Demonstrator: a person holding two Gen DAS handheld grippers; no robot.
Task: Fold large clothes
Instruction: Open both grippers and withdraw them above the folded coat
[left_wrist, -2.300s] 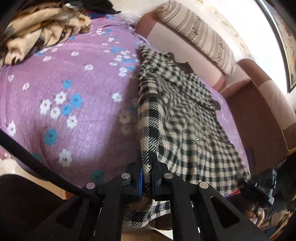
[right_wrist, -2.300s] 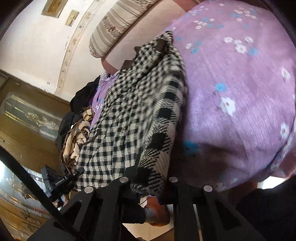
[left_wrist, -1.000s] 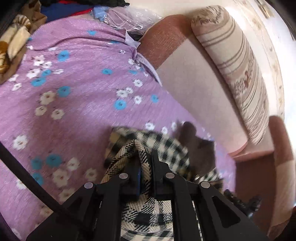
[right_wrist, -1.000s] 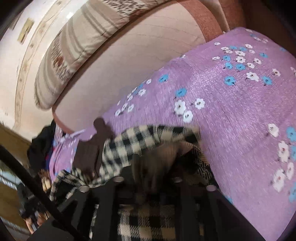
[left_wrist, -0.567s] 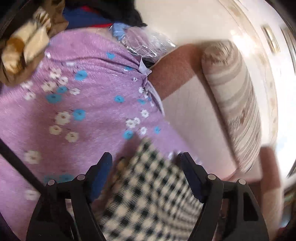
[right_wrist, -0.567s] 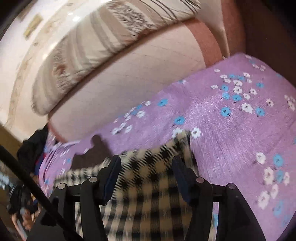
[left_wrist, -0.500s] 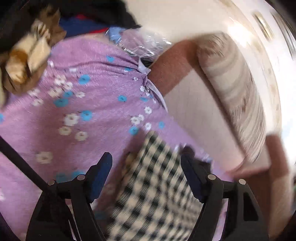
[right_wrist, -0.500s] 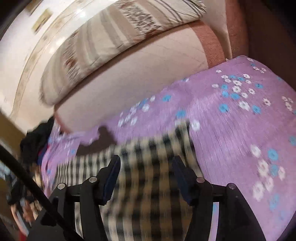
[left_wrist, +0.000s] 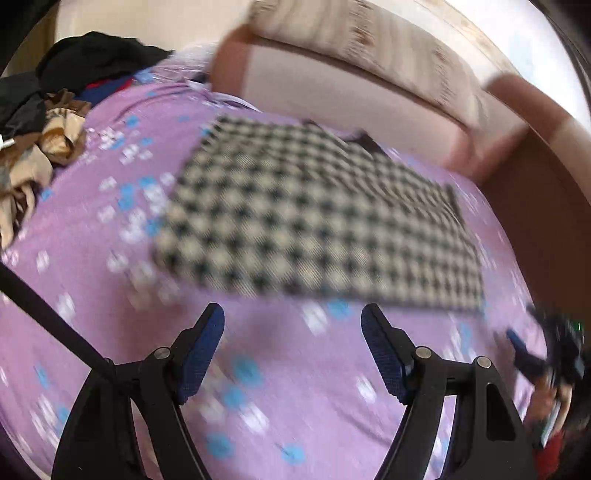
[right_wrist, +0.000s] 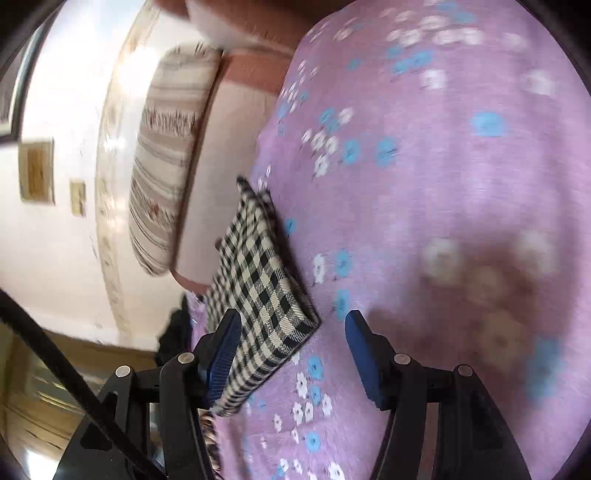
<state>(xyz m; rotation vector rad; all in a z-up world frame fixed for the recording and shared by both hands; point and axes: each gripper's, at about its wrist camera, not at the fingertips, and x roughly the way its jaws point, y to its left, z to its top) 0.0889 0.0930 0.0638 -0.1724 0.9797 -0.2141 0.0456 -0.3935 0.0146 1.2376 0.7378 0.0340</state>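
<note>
Checked garment (left_wrist: 317, 218) released, now folded flat on bedspread (left_wrist: 258, 369) (purple, flowered); both jaws open, empty, withdrawn.

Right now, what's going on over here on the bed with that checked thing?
A person is folding clothes with two handheld grippers. The black-and-cream checked garment lies folded flat on the purple floral bedsheet. The left gripper and the right gripper are both open and hold nothing. A pile of other clothes waits at the bed's far corner.

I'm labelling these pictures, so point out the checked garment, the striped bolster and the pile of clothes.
checked garment (left_wrist: 317, 218), left wrist view, middle of folded top.
striped bolster (right_wrist: 166, 147), right wrist view, middle of its side.
pile of clothes (left_wrist: 44, 122), left wrist view, tan fabric.
</note>
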